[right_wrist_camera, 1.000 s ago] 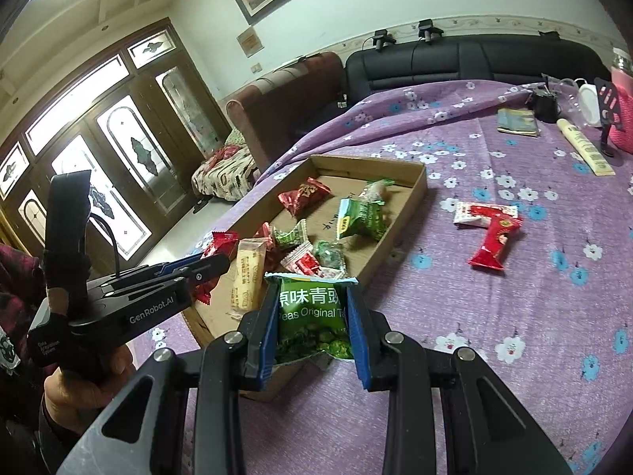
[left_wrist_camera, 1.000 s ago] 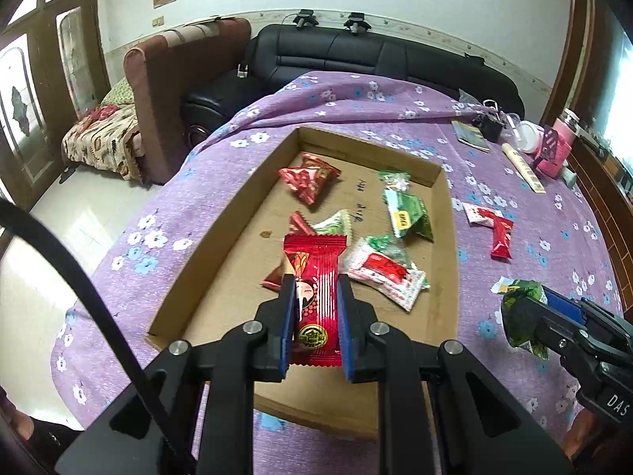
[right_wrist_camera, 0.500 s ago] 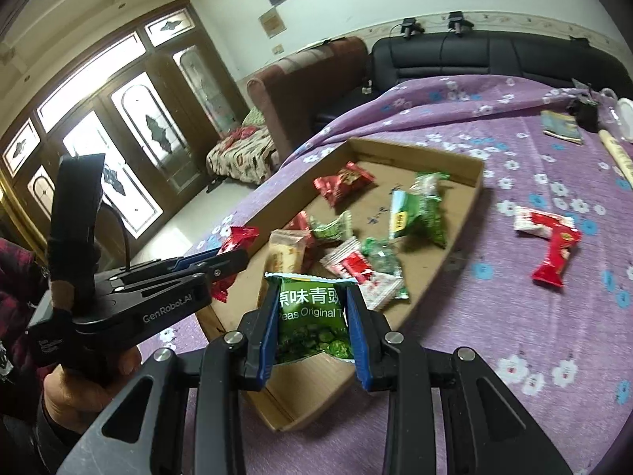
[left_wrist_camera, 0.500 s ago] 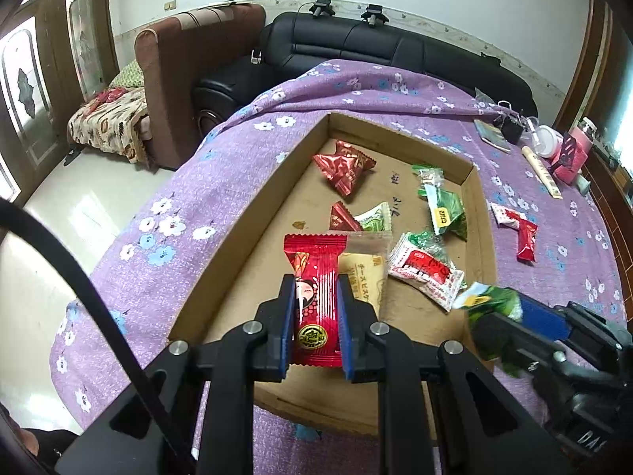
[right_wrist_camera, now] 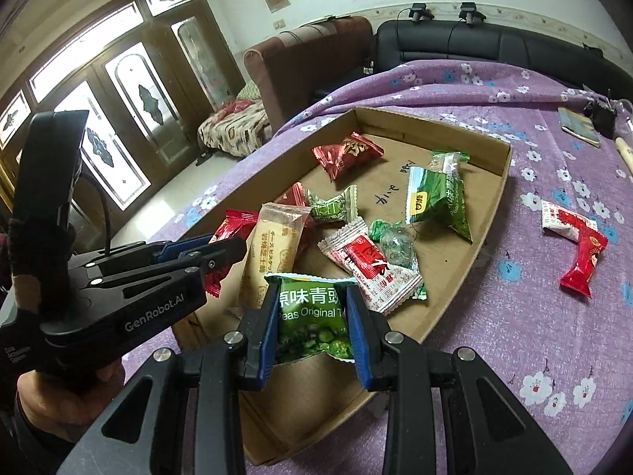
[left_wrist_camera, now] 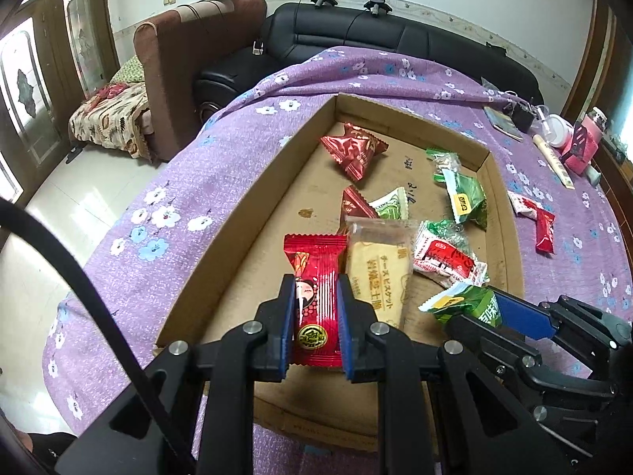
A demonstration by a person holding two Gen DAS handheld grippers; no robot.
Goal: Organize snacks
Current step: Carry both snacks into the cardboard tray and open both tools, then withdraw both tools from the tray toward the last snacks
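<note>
Both jaws grip snacks over the near end of the cardboard tray (left_wrist_camera: 253, 202) — the left gripper (left_wrist_camera: 315, 318) clamps a red packet (left_wrist_camera: 316, 277), long axis pointing away, and the right gripper (right_wrist_camera: 312, 326) clamps a green pea packet (right_wrist_camera: 312, 316). Bare tray floor lies directly below each.

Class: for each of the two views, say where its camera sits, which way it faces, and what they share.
Left wrist: on the left tongs, facing the cardboard tray; they grip a red snack packet.
Right wrist: on the right tongs, gripping a green pea packet; a hand shows.
Shared: tray, purple tablecloth.
</note>
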